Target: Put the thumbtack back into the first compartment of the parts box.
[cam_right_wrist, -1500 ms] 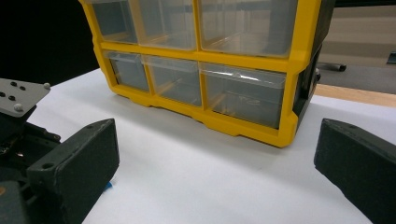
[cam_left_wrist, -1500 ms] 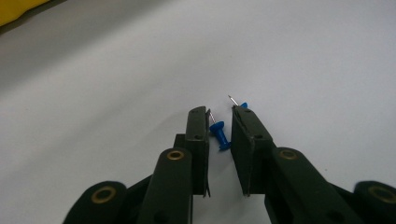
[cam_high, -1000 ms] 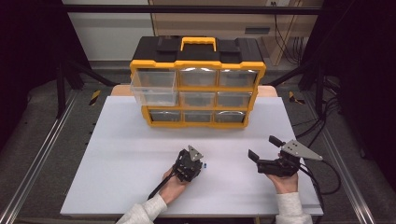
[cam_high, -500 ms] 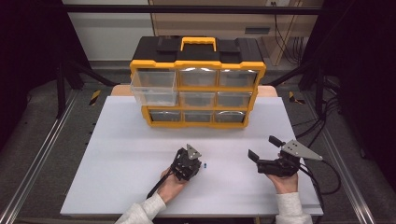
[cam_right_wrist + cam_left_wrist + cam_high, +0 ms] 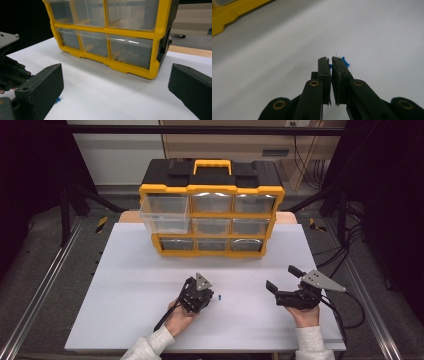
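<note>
A small blue pushpin (image 5: 220, 296) lies on the white table (image 5: 125, 285), its needle pointing up and away in the left gripper view (image 5: 346, 63). My left gripper (image 5: 330, 60) is shut, tips low over the table just short of the pin; blue shows through the slit between the jaws and beside the right one. Whether the tips touch the pin I cannot tell. In the high view the left gripper (image 5: 210, 296) sits just left of the pin. My right gripper (image 5: 281, 277) rests at the front right, jaws wide open and empty (image 5: 115, 82). The pin (image 5: 58, 100) peeks out beside its left jaw.
A yellow and black drawer organizer (image 5: 212, 185) with clear drawers stands at the back of the table; its top left drawer (image 5: 165, 214) is pulled out. In the right gripper view the organizer (image 5: 110, 37) is straight ahead. Metal rails run along both table sides.
</note>
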The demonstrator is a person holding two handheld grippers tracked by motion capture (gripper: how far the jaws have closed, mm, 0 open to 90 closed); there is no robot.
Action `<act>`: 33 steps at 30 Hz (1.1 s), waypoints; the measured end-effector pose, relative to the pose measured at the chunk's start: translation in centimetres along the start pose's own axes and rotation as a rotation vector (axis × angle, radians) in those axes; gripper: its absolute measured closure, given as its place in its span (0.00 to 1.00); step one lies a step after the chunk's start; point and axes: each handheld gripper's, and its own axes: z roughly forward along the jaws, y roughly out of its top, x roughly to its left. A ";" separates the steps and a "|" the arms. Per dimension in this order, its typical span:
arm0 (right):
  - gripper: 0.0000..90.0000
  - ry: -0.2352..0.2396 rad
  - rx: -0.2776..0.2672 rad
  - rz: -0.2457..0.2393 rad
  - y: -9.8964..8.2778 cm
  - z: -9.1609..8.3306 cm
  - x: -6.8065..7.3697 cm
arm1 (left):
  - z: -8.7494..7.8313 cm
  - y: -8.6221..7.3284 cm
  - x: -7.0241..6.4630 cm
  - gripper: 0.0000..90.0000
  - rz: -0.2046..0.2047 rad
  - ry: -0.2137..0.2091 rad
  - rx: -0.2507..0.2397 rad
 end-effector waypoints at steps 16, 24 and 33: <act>0.01 0.002 0.001 0.001 0.0 0.0 0.0 | -2.9 0.5 1.4 0.95 -0.008 -0.003 -0.046; 0.01 0.000 -0.003 -0.002 0.0 -0.1 0.0 | -4.9 1.1 2.3 0.95 -0.016 0.004 -0.083; 0.01 0.000 0.000 -0.006 0.0 0.0 0.0 | -6.7 1.4 3.7 0.95 -0.025 0.024 -0.104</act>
